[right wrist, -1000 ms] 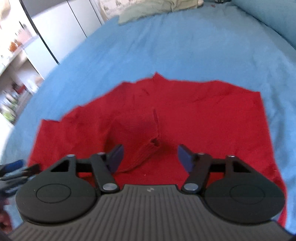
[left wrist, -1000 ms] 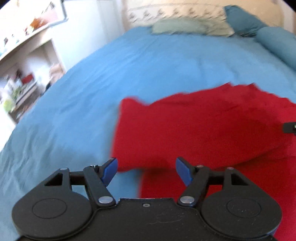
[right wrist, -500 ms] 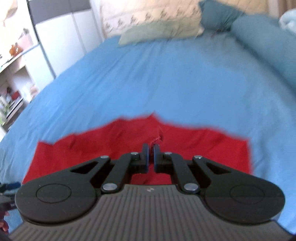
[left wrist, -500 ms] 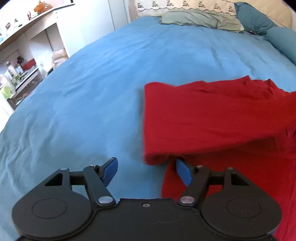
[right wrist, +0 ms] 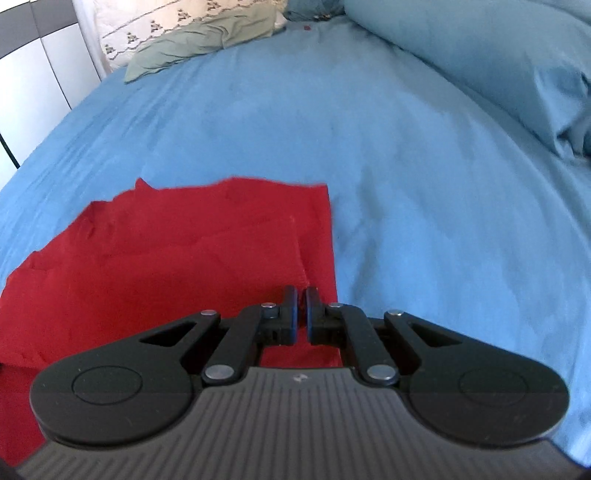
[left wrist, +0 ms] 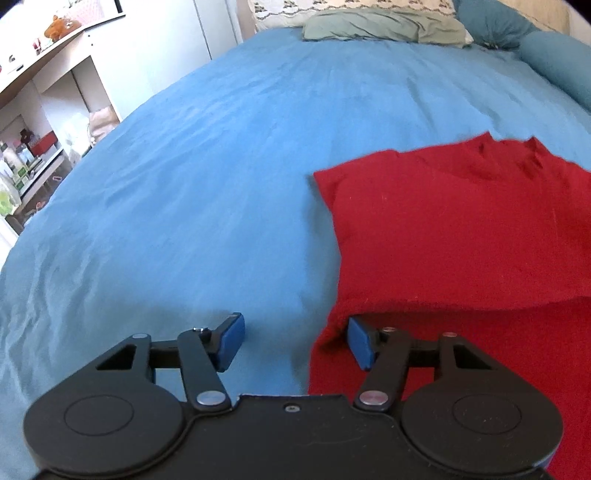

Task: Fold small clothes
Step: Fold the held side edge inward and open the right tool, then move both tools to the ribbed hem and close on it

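A red knit garment (left wrist: 454,229) lies folded over itself on the blue bedspread (left wrist: 221,166). In the left wrist view it fills the right half, its folded edge just beyond my left gripper (left wrist: 295,341), which is open; the right blue pad (left wrist: 360,347) sits under the fold's lower corner. In the right wrist view the garment (right wrist: 166,258) lies left and ahead. My right gripper (right wrist: 301,306) is shut on a pinch of the garment's right edge.
Pillows (left wrist: 384,27) lie at the head of the bed, with a teal bolster (right wrist: 480,55) along the right. White shelves and a desk (left wrist: 40,122) stand beyond the bed's left edge.
My right gripper closed on the red fabric and carried it over to the right, folding the garment. The left gripper stayed open as the garment's left edge drew away rightward.
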{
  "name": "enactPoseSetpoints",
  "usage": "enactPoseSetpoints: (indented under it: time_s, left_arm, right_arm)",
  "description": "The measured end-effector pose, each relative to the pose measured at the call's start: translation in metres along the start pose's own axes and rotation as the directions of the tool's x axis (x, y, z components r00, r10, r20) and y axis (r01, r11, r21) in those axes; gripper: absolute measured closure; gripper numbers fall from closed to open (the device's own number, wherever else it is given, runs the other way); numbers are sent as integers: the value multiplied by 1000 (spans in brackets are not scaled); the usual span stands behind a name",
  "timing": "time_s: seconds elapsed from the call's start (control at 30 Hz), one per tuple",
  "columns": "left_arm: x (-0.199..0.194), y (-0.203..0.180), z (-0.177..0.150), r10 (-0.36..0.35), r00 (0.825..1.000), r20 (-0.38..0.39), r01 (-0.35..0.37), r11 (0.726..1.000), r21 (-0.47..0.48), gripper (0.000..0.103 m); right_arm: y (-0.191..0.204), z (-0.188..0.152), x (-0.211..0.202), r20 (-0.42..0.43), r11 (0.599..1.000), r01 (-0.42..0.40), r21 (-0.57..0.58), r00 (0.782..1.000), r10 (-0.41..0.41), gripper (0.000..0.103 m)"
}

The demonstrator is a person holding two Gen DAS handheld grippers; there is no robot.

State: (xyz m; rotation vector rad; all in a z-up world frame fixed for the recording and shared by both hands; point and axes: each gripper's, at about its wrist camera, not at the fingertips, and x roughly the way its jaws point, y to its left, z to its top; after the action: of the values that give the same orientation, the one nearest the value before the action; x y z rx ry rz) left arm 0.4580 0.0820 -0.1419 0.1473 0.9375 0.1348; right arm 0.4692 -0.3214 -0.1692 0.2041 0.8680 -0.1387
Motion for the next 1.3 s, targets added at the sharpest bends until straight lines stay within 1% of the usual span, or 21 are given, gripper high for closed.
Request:
enactPoseSetpoints:
  time_s: [0.07,0.1,0.13,0.17,0.2,0.23,0.27,0.33,0.37,0.43,0.53,0.6,0.73,0.8,0.87,0.93,1.03,1.07,1.13,1.17,1.3]
  left_arm:
    - [-6,-2,0,7,1000,-5,-7,1000,18,37]
    - [-11,-3,1,5,1000,3,-5,1000,22,38]
    - [-21,-4,2,-10,1000,30,10,1000,23,36]
    - [-29,-5,4,-33,998,55,31,999,20,30]
    - [-39,-8,8,-67,993,94,66,998,21,29]
    - [-47,-12,11,-94,987,128,91,995,29,28]
    - [-53,-18,15,-121,980,157,115,992,47,28]
    - [-53,-33,25,-168,972,164,159,985,67,27]
    - [-49,-38,27,-189,970,154,181,981,64,27]
    - [-33,-48,29,-234,967,102,231,972,38,27]
    - [-10,-55,22,-224,974,34,223,975,8,28]
    - [0,-54,14,-229,973,11,229,973,6,26]
    - [2,-47,10,-264,964,18,264,964,15,25]
    - [-1,-45,11,-258,966,26,258,966,34,26]
    - [-16,-45,12,-224,972,72,221,974,53,27]
    - [-44,-38,9,-205,969,138,198,978,63,25]
    - [-86,-23,0,-177,966,190,171,984,48,6]
    - [-104,-16,-6,-166,963,213,162,986,37,5]
    - [-133,-4,-20,-162,961,225,163,987,15,5]
    - [-144,1,-27,-161,961,227,164,986,5,5]
    - [-182,19,-68,-171,958,232,185,982,-38,5]
  right_arm:
    - [1,-5,-2,0,999,-3,-45,1000,3,79]
    - [0,-5,-6,-3,999,-14,-47,1000,14,67]
    - [-1,-3,-9,-11,999,-30,-45,999,30,54]
    - [-1,-3,-17,3,998,-55,-40,999,55,23]
    - [9,4,-19,43,996,-70,-46,996,72,4]
    - [13,4,-26,85,994,-81,-72,993,87,1]
    - [20,5,-30,104,990,-84,-117,990,96,1]
    - [31,8,-27,89,983,-95,-159,990,110,1]
    - [37,8,-23,82,979,-117,-166,988,132,1]
    - [45,6,-16,71,977,-138,-164,986,151,1]
    - [50,-1,0,33,980,-139,-140,989,145,1]
    - [44,-7,10,2,984,-130,-125,991,131,1]
    - [35,-16,6,37,981,-104,-163,993,111,4]
    - [35,-17,-8,68,986,-57,-158,995,68,3]
    - [29,-19,-30,129,989,-73,-132,988,90,2]
    - [24,-23,-56,167,986,-102,-128,978,123,2]
    - [20,-31,-96,202,980,-120,-160,968,151,2]
    - [18,-33,-110,210,977,-133,-164,963,167,1]
    - [10,-36,-141,220,973,-158,-169,956,194,1]
    - [7,-39,-155,210,970,-169,-176,956,204,1]
    - [-3,-62,-199,193,961,-155,-229,960,201,1]
